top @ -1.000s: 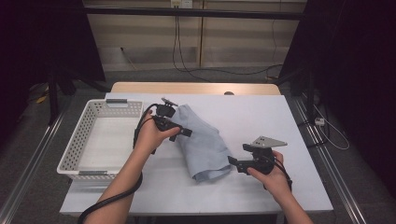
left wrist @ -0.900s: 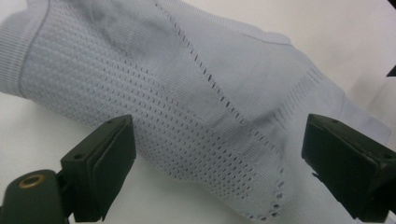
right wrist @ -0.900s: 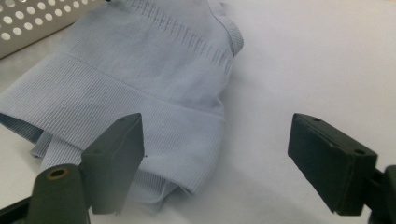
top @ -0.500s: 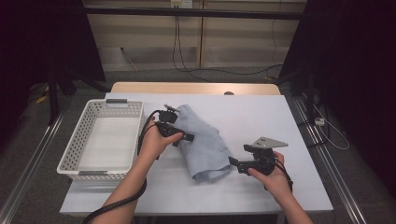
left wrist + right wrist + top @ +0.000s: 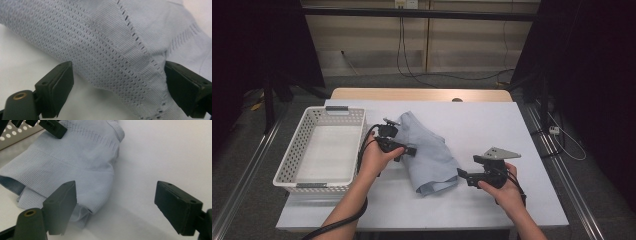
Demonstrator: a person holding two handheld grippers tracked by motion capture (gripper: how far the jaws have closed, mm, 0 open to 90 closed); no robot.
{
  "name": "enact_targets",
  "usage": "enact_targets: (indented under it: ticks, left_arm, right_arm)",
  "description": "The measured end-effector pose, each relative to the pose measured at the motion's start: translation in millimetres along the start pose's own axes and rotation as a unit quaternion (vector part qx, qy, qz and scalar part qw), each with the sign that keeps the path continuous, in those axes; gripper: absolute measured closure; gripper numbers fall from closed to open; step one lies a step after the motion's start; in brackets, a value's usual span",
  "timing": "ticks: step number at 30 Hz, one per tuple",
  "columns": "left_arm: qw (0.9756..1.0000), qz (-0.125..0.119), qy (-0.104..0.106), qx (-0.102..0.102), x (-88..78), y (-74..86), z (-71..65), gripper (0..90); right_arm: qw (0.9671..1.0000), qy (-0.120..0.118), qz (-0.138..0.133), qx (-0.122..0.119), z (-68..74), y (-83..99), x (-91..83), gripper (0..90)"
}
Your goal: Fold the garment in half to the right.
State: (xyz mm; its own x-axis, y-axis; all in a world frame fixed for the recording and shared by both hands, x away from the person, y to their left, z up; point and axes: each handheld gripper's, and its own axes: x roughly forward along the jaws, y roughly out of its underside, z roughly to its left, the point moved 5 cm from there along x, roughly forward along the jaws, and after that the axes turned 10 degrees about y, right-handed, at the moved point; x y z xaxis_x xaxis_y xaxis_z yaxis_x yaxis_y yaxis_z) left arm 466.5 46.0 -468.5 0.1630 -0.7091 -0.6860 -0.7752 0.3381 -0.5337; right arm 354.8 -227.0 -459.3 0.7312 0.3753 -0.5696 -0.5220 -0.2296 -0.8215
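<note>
White perforated basket (image 5: 319, 150) sitting at table's left edge. Left gripper (image 5: 409, 150) hovering with jaws spread over left side of folded pale-blue knit garment (image 5: 427, 150), mid-table. Right gripper (image 5: 462, 174) lying near front-right edge, jaws parted, just beside garment's front corner.

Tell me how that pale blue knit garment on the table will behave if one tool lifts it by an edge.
The pale blue knit garment lies folded in soft creases, so it will probably droop and unfold rather than keep its shape. Its open, perforated knit suggests it is light and may stretch where pinched. The ribbed surface looks grippy, so slipping seems unlikely.
</note>
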Motion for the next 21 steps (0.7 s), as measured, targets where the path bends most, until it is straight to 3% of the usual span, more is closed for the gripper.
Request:
enact_targets:
  ticks: [6,11,21]
  left_arm:
    - [0.9998,-0.008,-0.015,0.011,-4.5,7.9,1.8,14.7]
    - [0.9998,-0.017,-0.011,-0.001,-3.8,10.4,2.8,13.9]
    - [0.9995,-0.032,-0.004,-0.007,-0.5,9.9,0.1,10.6]
  right_arm:
    - [1.0000,0.000,0.000,0.001,-0.4,1.0,-2.2,18.1]
    - [1.0000,0.000,-0.001,0.002,-0.1,1.2,-3.8,18.1]
    - [1.0000,0.007,-0.003,0.001,-5.3,2.5,-7.9,18.0]
